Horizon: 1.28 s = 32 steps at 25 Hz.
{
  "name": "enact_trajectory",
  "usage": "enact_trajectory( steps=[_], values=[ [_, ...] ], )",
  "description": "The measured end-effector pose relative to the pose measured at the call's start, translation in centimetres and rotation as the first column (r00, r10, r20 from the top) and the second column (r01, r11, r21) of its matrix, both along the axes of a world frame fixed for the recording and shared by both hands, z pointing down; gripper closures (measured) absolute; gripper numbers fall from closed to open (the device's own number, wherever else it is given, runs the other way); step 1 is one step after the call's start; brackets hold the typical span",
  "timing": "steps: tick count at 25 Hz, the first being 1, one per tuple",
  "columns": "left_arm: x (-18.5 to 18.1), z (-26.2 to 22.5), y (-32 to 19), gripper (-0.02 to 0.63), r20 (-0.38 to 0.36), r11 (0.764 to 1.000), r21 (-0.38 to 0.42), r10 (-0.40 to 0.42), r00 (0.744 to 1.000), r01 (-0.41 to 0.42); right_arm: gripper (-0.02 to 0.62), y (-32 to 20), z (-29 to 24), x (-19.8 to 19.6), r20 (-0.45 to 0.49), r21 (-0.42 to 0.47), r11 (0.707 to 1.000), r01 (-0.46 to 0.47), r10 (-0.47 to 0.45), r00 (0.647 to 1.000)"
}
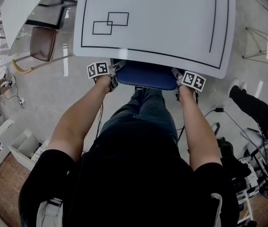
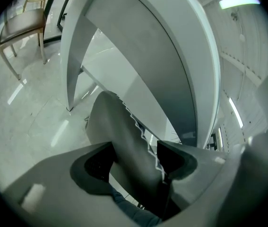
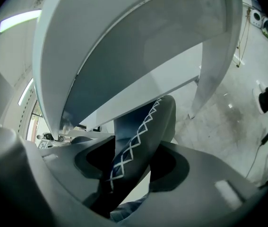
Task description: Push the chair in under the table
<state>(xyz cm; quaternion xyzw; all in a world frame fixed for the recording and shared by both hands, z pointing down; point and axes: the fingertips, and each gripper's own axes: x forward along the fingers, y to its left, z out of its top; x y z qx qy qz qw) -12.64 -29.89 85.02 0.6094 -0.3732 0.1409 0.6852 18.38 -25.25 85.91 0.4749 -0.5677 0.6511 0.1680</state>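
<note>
Left gripper (image 1: pixel 115 70) and right gripper (image 1: pixel 177 74) each clamp one side edge of the blue chair (image 1: pixel 145 75) back. The chair sits mostly tucked beneath the white table (image 1: pixel 152 22), at its near edge.

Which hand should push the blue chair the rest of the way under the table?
Neither beats the other, so use both. The left gripper clamps the chair back at its left end, the right gripper at its right end, so pushing evenly should slide it straight under the table.
</note>
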Motion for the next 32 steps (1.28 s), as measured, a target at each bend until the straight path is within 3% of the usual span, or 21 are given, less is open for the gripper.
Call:
enact_trajectory(
  steps=[20, 26, 32],
  values=[
    [-0.06, 0.30, -0.55, 0.199, 0.006, 1.000, -0.007, -0.002, 1.000, 0.002, 0.339, -0.89, 0.23, -0.01, 0.004, 0.000, 1.000, 0.018, -0.018, 1.000],
    [-0.15, 0.51, -0.43, 0.194, 0.035, 0.999, -0.030, 0.027, 0.999, -0.026, 0.336, -0.74, 0.48, -0.11, -0.007, -0.038, 0.997, 0.068, -0.068, 0.998],
    [-0.25, 0.37, -0.08, 0.178, 0.064, 0.995, -0.060, 0.079, 0.995, -0.075, 0.316, -0.05, 0.49, 0.06, 0.015, -0.105, 0.993, 0.058, -0.057, 0.998]
  ],
)
